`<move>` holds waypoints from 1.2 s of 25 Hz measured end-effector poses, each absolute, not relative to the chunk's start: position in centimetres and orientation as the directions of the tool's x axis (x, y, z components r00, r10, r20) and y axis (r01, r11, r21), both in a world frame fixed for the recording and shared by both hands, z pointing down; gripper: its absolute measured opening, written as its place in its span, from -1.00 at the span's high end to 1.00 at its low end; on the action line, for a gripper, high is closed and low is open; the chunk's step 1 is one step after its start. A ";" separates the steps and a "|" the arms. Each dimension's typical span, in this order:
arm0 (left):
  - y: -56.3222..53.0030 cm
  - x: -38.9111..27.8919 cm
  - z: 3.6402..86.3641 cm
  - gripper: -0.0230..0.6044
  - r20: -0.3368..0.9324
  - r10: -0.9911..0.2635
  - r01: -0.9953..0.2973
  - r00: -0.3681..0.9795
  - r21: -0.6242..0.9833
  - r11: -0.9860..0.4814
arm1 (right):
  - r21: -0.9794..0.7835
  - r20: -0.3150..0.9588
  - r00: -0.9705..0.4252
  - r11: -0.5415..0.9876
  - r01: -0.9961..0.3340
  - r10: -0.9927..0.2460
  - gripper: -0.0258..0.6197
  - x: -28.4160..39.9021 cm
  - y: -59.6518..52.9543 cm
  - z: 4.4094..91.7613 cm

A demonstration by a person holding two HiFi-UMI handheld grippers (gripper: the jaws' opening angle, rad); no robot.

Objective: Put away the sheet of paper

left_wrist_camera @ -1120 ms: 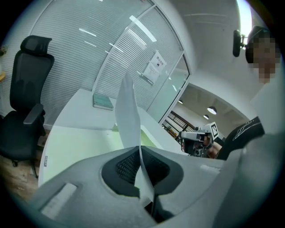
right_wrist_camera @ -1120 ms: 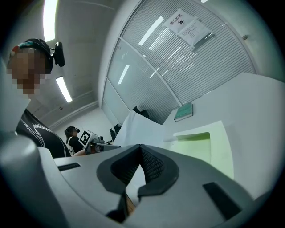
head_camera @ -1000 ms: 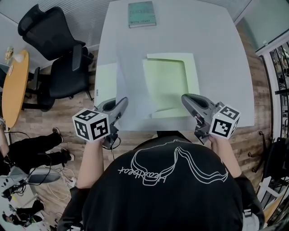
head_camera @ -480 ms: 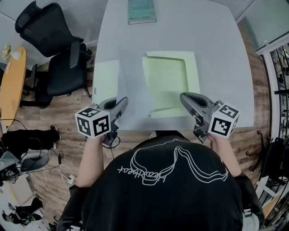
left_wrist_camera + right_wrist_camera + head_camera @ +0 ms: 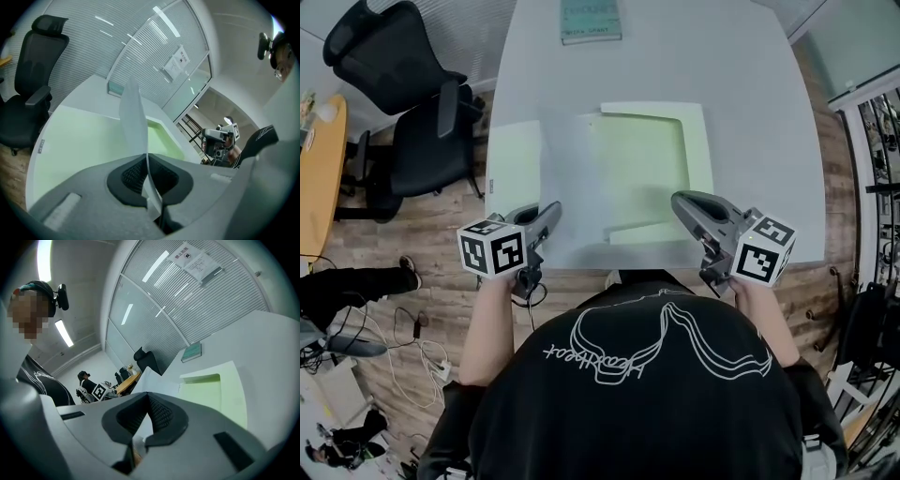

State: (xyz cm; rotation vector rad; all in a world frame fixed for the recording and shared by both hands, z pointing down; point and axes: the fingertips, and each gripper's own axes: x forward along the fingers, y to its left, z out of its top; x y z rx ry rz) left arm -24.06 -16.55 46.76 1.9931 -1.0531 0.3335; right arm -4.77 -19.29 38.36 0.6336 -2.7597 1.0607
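A white sheet of paper (image 5: 570, 178) lies curved over the left half of an open pale green folder (image 5: 649, 164) on the grey table (image 5: 750, 112). My left gripper (image 5: 551, 210) is shut on the sheet's near edge. In the left gripper view the sheet (image 5: 132, 117) stands edge-on, rising from between the left gripper's (image 5: 146, 161) dark pads. The folder's left flap (image 5: 514, 159) shows beside the sheet. My right gripper (image 5: 678, 199) hovers just off the folder's near right corner, apart from it. Its pads meet at the tips in the right gripper view (image 5: 147, 401), with nothing held.
A teal book (image 5: 591, 21) lies at the table's far edge. Two black office chairs (image 5: 394, 103) stand left of the table, with an orange round table (image 5: 319, 169) beyond them. Cables (image 5: 403, 347) lie on the wooden floor at left.
My left gripper has shifted a little to the left with the sheet, so more of the folder's inside shows. The right gripper has hardly moved.
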 end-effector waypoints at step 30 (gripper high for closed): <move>-18.3 -21.8 50.5 0.89 0.580 -0.531 -0.764 0.618 0.603 -0.230 | -0.638 0.260 -0.896 0.633 -0.439 -0.360 0.89 -3.4 -20.0 39.9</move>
